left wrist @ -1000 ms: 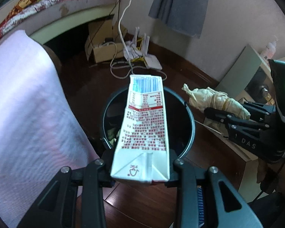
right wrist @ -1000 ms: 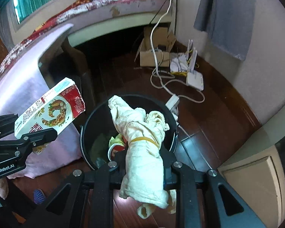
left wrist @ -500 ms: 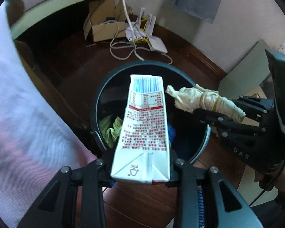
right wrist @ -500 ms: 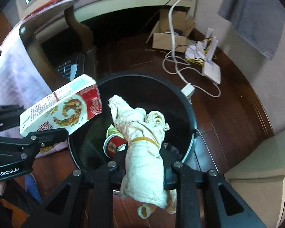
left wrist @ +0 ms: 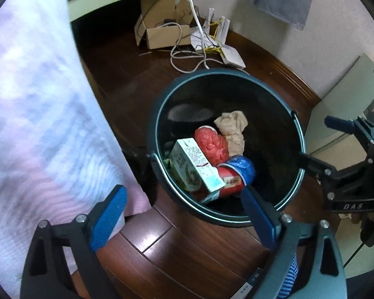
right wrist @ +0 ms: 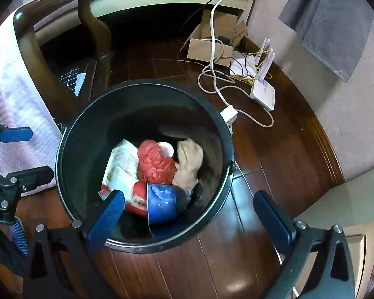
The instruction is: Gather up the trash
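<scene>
- My left gripper (left wrist: pixel 184 196) stands wide, holding nothing, above the black bin's (left wrist: pixel 162 114) near rim.
- My right gripper (right wrist: pixel 189 201) likewise wide, empty.
- Milk carton (left wrist: pixel 194 164) and beige rag bundle (right wrist: pixel 188 164) lie inside the bin among other trash.

One black bin (left wrist: pixel 290 134) on the floor. Inside it: one carton (left wrist: pixel 195 164), one red crumpled bag (left wrist: pixel 212 144), one beige wad of cloth (left wrist: pixel 233 129), one red cup (left wrist: pixel 230 182), one blue crumpled piece (left wrist: pixel 244 167); a bit of green stuff under the carton, count unclear. Two grippers, left gripper (left wrist: pixel 183 208) and right gripper (right wrist: pixel 190 211), each with two blue-padded fingers spread apart, holding nothing. One cardboard box (right wrist: pixel 212 47), one white router (right wrist: pixel 263 92), one grey towel (right wrist: pixel 331 17) on the wall. Cables: several, tangled, can't count.
</scene>
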Tool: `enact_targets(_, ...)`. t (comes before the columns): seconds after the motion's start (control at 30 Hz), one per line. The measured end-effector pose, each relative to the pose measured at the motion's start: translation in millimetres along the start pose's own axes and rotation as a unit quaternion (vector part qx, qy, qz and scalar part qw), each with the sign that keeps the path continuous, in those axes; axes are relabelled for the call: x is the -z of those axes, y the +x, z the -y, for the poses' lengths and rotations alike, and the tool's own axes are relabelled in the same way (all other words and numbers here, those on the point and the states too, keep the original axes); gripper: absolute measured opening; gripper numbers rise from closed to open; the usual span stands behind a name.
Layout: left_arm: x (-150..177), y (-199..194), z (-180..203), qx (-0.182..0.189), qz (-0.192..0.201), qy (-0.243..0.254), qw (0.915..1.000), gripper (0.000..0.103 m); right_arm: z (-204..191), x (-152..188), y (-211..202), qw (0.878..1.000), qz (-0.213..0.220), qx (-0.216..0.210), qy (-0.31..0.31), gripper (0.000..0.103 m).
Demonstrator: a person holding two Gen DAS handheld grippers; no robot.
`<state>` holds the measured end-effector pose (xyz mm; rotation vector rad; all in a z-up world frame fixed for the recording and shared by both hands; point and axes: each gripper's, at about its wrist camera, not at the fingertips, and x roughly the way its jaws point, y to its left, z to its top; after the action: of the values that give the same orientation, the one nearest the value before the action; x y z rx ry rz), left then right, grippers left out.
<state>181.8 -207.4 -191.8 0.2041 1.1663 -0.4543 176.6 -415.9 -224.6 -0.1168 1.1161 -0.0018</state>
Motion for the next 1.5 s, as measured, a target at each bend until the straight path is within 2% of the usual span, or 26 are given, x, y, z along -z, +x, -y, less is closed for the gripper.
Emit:
enact_targets(0.23, 1.8, -20.4, -8.3, -0.008, 0.015, -0.010, 0.9998, 0.094, -6.6, -0.2, -23.4, 1.000, 0.018, -0.005, 0.009, 0.103)
enact_targets(0.63, 23.1, -82.6, -23.5, -0.020, 0.058, -0.026, 0.9978, 0.094, -47.6, -9.3, -86.7, 0.998, 0.065, -0.012, -0.017, 0.103)
enact_targets(0.77, 30.7, -109.6, -30.9, -0.036, 0.075, -0.024, 0.9963, 0.094, -60.0, -7.7, -111.2, 0.997, 0.077, -0.013, -0.015, 0.103)
enact_targets(1.1, 53.8, -180.1, -49.7, -0.065, 0.126, -0.035, 0.9893, 0.094, -77.9, -1.1, -191.6, 0.991, 0.127, -0.013, 0.029, 0.103)
enact_targets(1.5, 80.8, -263.6, -54.1, -0.094, 0.195, -0.050, 0.9749, 0.094, -116.0, -1.5, -279.7, 0.987, 0.158, -0.008, 0.028, 0.103)
